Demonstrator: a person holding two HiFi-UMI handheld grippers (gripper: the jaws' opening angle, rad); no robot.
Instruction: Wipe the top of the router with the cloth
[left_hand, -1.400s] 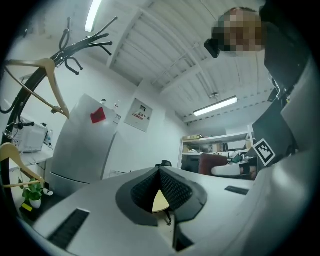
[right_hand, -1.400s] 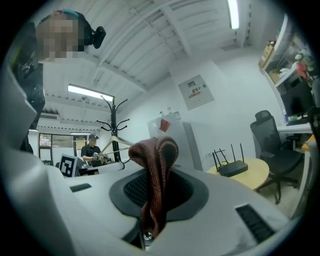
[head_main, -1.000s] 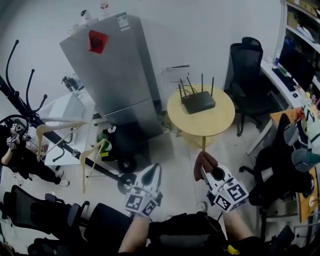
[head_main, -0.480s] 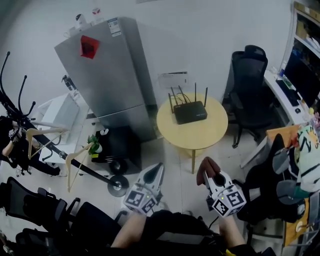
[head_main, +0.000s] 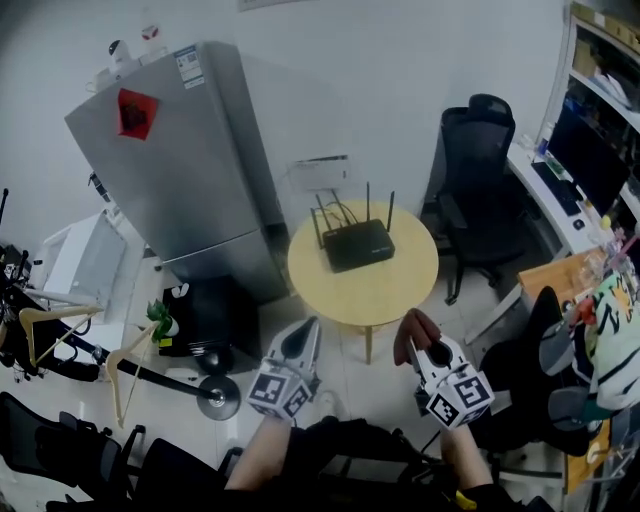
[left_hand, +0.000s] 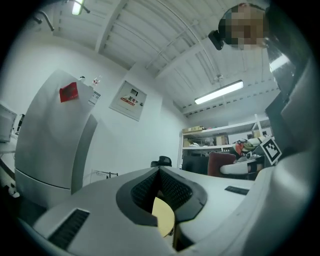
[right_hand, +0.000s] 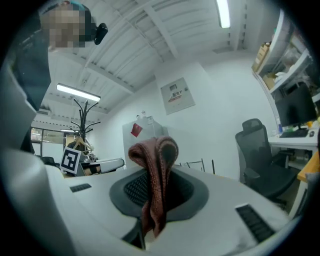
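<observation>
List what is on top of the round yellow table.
Only the black router sits on the round table, towards its far edge. The patch of tabletop under it is covered.

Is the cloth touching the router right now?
No, the cloth sits pinched in the right gripper, apart from the router on the round table.

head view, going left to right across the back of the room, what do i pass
wooden hanger → fridge → router → black office chair → monitor
</observation>
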